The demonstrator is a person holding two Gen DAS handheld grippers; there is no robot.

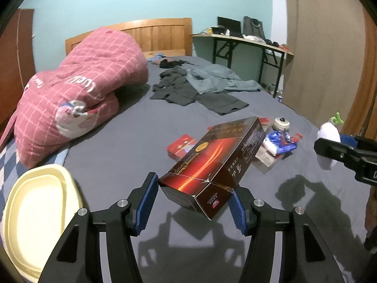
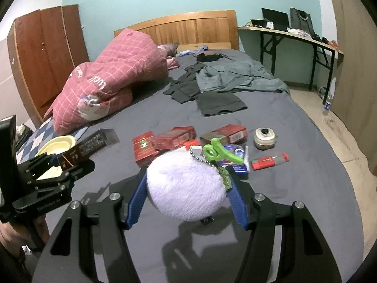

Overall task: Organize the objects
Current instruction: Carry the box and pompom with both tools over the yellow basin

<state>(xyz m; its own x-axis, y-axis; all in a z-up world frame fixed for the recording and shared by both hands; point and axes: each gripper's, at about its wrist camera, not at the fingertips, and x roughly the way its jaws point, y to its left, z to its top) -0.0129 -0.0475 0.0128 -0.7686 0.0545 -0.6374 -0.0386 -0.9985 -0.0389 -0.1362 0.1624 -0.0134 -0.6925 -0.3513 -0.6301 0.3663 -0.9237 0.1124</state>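
My left gripper (image 1: 194, 187) is shut on a long dark carton with red and orange print (image 1: 216, 160), held tilted above the grey bed sheet; it also shows in the right wrist view (image 2: 87, 148). My right gripper (image 2: 186, 184) is shut on a white plush ball (image 2: 186, 184) with a bead chain and a green clip (image 2: 218, 152); the ball also shows at the right in the left wrist view (image 1: 328, 139). A cream plastic tub (image 1: 40, 217) sits at the bed's left edge. Red packs (image 2: 165, 141), a small round jar (image 2: 265, 138), a red lighter (image 2: 268, 161) and a blue-white wrapper (image 1: 280, 142) lie on the sheet.
A pink checked quilt (image 1: 77, 96) is heaped at the left of the bed. Dark and grey clothes (image 2: 219, 82) lie towards the wooden headboard (image 2: 188, 28). A folding desk (image 2: 294, 35) stands at the right wall and a wardrobe (image 2: 44, 54) at the left.
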